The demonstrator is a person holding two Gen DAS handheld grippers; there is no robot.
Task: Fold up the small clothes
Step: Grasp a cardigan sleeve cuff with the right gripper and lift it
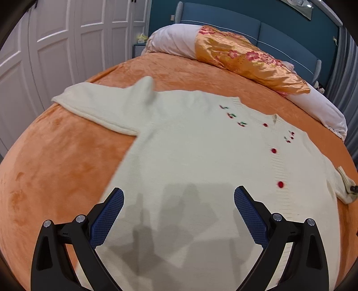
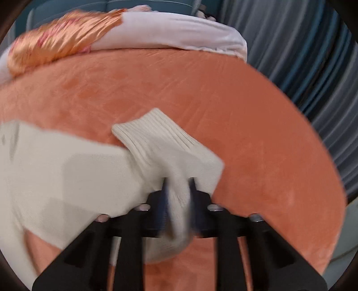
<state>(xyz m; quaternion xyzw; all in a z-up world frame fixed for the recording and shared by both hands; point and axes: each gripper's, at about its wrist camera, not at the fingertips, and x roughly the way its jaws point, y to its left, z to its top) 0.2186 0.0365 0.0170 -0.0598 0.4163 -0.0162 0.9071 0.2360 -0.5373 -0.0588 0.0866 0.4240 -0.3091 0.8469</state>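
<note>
An orange plush bedspread (image 1: 56,143) covers the bed, with a white pillow (image 1: 172,41) and an orange floral satin cover (image 1: 248,58) far ahead of the fingers, against a blue headboard (image 1: 223,20). White panelled wardrobe doors (image 1: 56,40) stand off to the left, grey-blue curtains (image 2: 302,56) to the right. The cream cardigan (image 1: 190,156) with red buttons lies spread flat. The left gripper (image 1: 179,215) hovers released above its hem. The right gripper (image 2: 179,185) is clenched on a sleeve, the ribbed cuff (image 2: 154,132) just beyond its fingertips. No writing is readable.

You see a matt cream knit cardigan (image 1: 190,156), ribbed at its cuff (image 2: 154,132), on a plush orange velvet bedspread (image 1: 56,156); the floral pillow cover (image 1: 246,58) is glossy satin.
</note>
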